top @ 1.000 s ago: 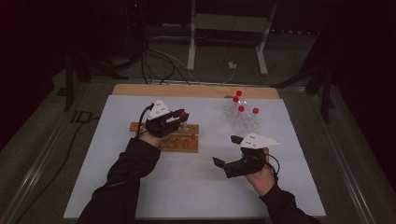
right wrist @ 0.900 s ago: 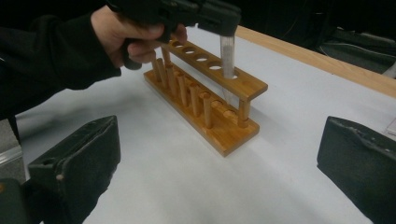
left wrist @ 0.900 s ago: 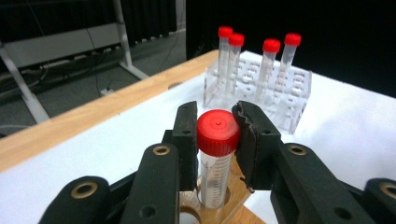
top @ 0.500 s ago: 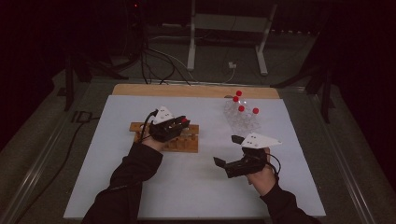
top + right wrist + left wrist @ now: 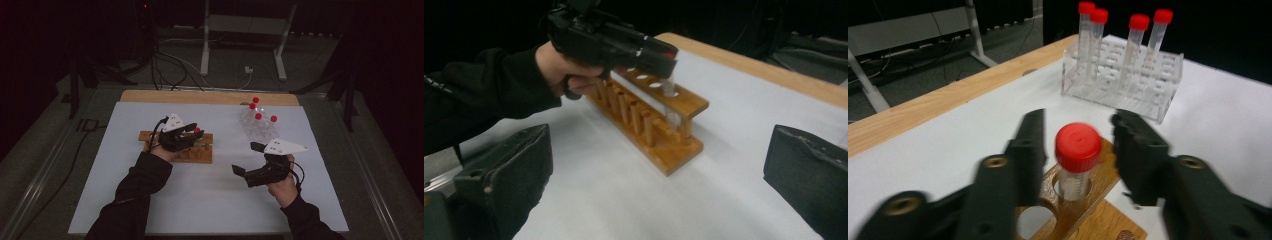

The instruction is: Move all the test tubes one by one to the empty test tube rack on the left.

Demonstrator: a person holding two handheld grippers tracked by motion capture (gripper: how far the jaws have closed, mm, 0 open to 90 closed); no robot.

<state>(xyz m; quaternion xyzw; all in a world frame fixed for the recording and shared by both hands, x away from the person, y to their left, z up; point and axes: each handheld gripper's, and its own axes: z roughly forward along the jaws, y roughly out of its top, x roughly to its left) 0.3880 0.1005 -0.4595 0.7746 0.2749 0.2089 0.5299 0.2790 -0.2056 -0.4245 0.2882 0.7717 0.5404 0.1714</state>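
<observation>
Since 1 s ago the left gripper (image 5: 192,131) has slid a bit toward the person and sits lower over the wooden rack (image 5: 196,151); its jaws have just been opening, w/ the red-capped tube (image 5: 197,130) between them. Right gripper (image 5: 247,160) sits where it was.

High view: left gripper hovers over the wooden rack's right part, red cap just visible at its tips. Right gripper rests above the white table sheet (image 5: 210,200), near the person, jaws spread wide w/ nothing between. Clear rack (image 5: 257,129) w/ 4 red-capped tubes stands well apart at the back right.

Left gripper view: left gripper (image 5: 1077,145) is slightly open around the tube (image 5: 1077,160). Both black jaws stand just beside the red cap, a small gap on each side, pads not pressing. Tube stands upright in a hole of the wooden rack (image 5: 1088,200), at its end. Clear rack (image 5: 1123,75) w/ its 4 tubes is farther back on the sheet.

Right gripper view: right gripper (image 5: 659,165) is wide open & empty, jaws far apart at the 2 sides. Beyond them, the left gripper (image 5: 664,57) is over the wooden rack (image 5: 651,120), w/ the tube (image 5: 669,92) standing in an end hole below its tips.
</observation>
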